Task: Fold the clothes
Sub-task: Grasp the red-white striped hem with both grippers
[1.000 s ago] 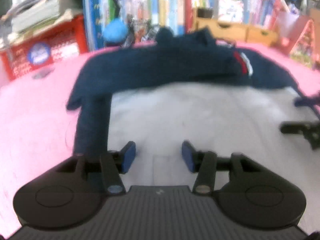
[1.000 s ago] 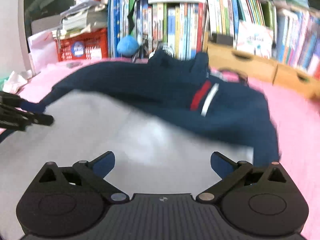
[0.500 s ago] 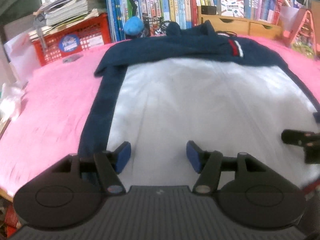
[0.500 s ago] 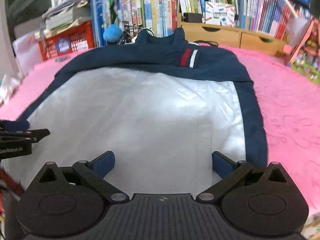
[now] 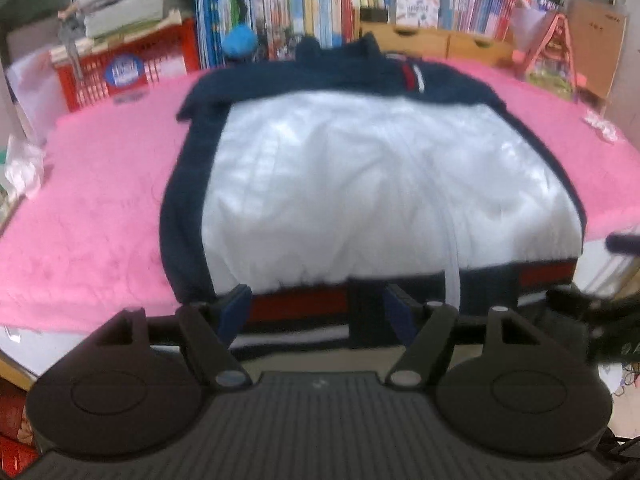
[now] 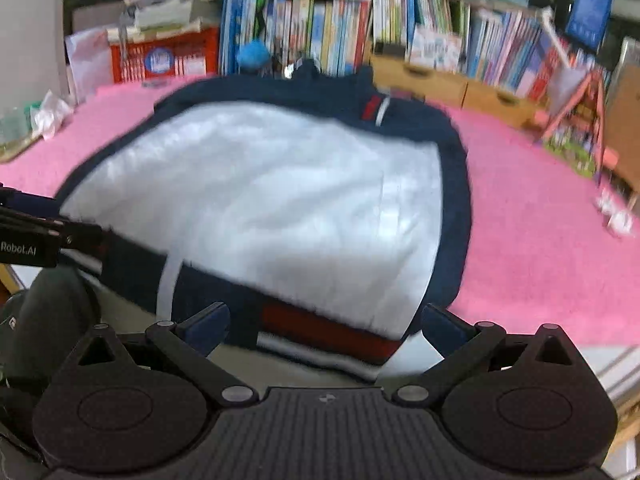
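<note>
A navy jacket with a white lining side up [image 5: 360, 184] lies spread on the pink blanket [image 5: 88, 216]; its hem with a red and white band [image 5: 296, 306] hangs over the near table edge. It also shows in the right wrist view [image 6: 272, 200]. My left gripper [image 5: 316, 312] is open and empty, just in front of the hem near the jacket's left side. My right gripper [image 6: 324, 328] is open wide and empty in front of the hem [image 6: 328, 334] at the jacket's right side. Each gripper's tip shows at the edge of the other's view.
Bookshelves [image 5: 320, 8], a red crate [image 5: 132, 68] and wooden drawers [image 5: 432, 40] stand behind the table. A small toy house [image 6: 576, 120] stands at the far right. Crumpled plastic [image 5: 20, 168] lies at the left edge.
Both grippers have pulled back towards me, off the jacket and past the near table edge. The hem now hangs in view in front of them. Both stay open.
</note>
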The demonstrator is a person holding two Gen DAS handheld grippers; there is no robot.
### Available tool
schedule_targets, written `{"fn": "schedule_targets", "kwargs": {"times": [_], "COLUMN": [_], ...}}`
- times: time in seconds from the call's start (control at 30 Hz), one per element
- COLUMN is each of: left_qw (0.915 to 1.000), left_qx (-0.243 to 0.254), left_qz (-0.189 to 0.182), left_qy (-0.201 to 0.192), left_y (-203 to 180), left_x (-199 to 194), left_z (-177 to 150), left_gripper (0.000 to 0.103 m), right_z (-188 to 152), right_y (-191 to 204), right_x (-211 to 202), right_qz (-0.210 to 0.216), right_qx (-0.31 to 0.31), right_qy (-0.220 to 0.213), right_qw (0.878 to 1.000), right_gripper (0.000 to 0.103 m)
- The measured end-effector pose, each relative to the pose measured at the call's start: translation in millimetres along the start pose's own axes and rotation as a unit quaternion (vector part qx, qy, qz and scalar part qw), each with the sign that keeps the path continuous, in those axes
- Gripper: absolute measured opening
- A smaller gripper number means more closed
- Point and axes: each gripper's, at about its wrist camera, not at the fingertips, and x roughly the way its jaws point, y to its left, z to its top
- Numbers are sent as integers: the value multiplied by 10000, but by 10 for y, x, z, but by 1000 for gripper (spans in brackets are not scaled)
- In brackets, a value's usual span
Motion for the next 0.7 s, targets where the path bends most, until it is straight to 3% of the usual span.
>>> {"fn": "schedule_targets", "kwargs": {"times": [0.17, 0.7], "left_qw": [9999, 9994], "left_qx": [42, 293], "left_qz": [78, 137], "left_qy": [-73, 101], "left_y": [-14, -92], "left_x": [-17, 19], "left_z": [-53, -128], "left_gripper": [78, 85], "right_z": [-77, -90], "right_y": [144, 161], "right_x": [170, 116], "right_qz": [121, 133], "right_qx": [-142, -235], "right_qy": [357, 223], "right_qw": [9992, 9994], "right_gripper": [103, 103]}}
